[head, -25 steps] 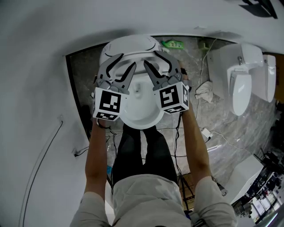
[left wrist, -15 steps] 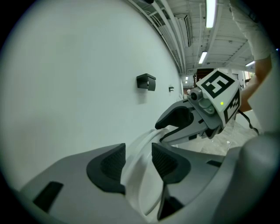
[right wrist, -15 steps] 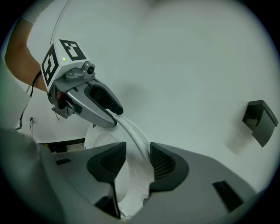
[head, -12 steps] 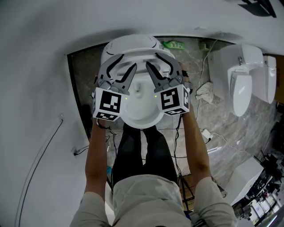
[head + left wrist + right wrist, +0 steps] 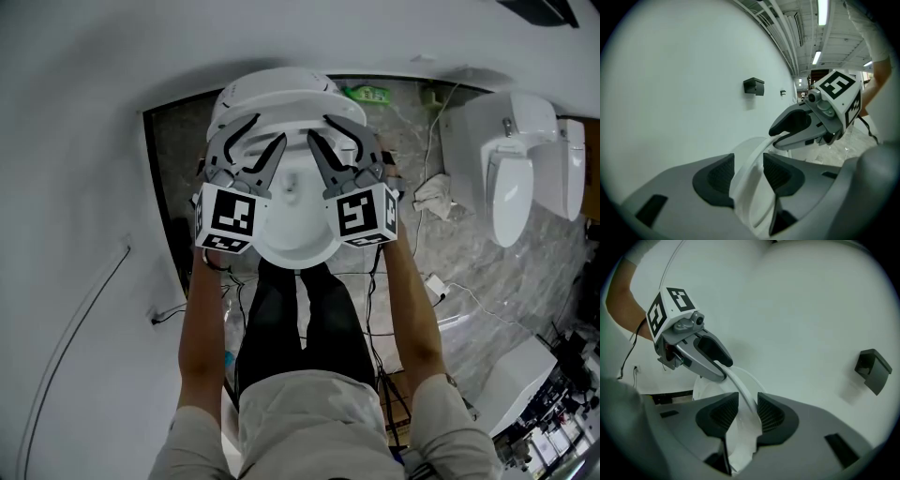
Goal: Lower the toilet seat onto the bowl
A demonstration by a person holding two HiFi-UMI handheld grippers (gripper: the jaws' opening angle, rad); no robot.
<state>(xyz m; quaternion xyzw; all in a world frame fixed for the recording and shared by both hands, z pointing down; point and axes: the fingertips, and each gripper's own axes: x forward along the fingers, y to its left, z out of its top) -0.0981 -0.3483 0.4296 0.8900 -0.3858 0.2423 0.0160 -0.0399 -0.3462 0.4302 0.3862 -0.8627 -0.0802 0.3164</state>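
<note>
A white toilet stands below me with its bowl [image 5: 295, 230] showing and its seat [image 5: 274, 86] raised against the wall. Both grippers reach over the bowl to the seat's upper rim. My left gripper [image 5: 269, 129] straddles the rim on the left; its jaws are opening, and the white seat [image 5: 754, 206] lies between the pads without being pressed. My right gripper [image 5: 319, 127] straddles the rim on the right; its jaws are closing, and the thin seat edge [image 5: 740, 390] runs between the pads with a gap on one side. Each gripper view shows the other gripper on the rim.
A second white toilet [image 5: 511, 178] stands at the right. A green bottle [image 5: 367, 93], a white cloth [image 5: 433, 195] and loose cables [image 5: 441, 281] lie on the marble floor. White wall curves along the left and back, with a black box [image 5: 753, 86] mounted on it.
Both grippers stay at the seat's rim, barely shifted. The right gripper's jaws stand a little narrower around the rim than before.
</note>
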